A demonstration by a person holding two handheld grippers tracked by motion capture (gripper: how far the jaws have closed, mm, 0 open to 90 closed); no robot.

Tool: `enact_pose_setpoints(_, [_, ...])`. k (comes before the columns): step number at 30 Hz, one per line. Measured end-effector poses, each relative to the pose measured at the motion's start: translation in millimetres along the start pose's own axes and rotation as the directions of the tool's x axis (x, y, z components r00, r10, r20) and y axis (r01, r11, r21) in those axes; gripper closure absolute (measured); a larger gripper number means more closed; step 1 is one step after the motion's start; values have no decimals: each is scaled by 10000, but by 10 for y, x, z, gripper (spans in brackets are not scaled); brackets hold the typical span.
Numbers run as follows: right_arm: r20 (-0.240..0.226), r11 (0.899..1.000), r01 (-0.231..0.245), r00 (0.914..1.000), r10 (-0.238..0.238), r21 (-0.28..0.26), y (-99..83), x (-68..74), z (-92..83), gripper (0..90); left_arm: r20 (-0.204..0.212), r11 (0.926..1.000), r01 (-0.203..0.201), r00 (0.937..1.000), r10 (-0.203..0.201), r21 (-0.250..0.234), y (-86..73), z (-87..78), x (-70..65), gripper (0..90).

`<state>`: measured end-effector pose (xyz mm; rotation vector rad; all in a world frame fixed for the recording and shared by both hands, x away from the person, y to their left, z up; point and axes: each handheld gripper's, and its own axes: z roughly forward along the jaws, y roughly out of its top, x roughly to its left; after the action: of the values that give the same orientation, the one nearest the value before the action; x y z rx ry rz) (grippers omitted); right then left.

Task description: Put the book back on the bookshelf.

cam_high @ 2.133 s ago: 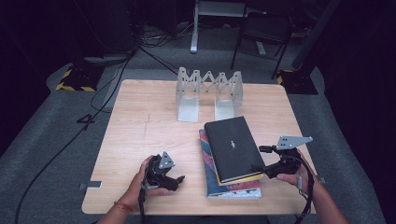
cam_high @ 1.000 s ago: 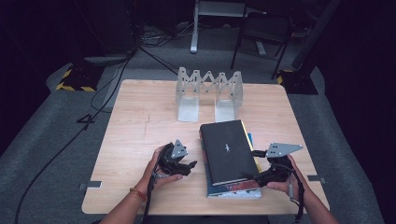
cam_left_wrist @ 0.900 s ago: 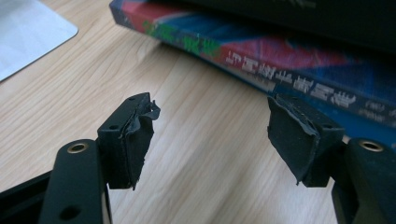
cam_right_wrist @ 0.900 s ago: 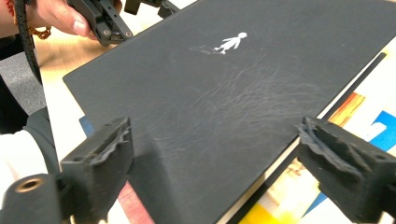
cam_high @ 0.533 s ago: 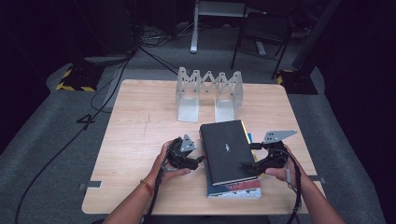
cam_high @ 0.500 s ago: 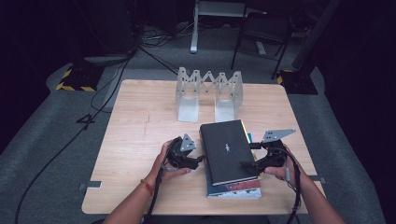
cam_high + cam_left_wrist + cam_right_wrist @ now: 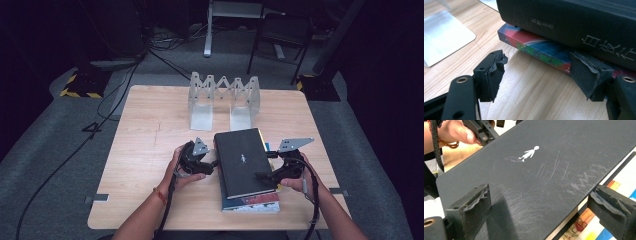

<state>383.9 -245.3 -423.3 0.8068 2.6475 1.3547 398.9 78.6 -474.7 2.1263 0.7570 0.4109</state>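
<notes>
Both grippers stand open: the left gripper (image 7: 212, 165) at the black book's (image 7: 243, 162) spine, the right gripper (image 7: 264, 176) over its far edge. Topping the stack on the table (image 7: 150, 125), it looks heavy, stiff, slick-covered; best pinched at its edges.

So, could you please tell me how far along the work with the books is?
Early stage. Done: both claws have closed in on the stack. In hand: the left claw and right claw flank the black book, open, gripping nothing. Left: lifting it toward the metal rack, probably.
</notes>
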Motion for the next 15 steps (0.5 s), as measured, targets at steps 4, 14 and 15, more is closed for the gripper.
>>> enact_pose_setpoints(4, [24,9999,147,9999,-147,-57,1,48,6,62,-90,9999,-95,9999,95,60,-10,10,7,287])
enact_pose_setpoints(14, [-6,9998,207,9998,-207,-36,7,122,34,63,287,9983,-588,9979,589,-17,-33,-10,-38,542])
enact_pose_setpoints(15, [1,9997,222,9998,-222,-54,7,123,34,64,426,9980,-632,9971,632,-12,-32,-12,-46,570])
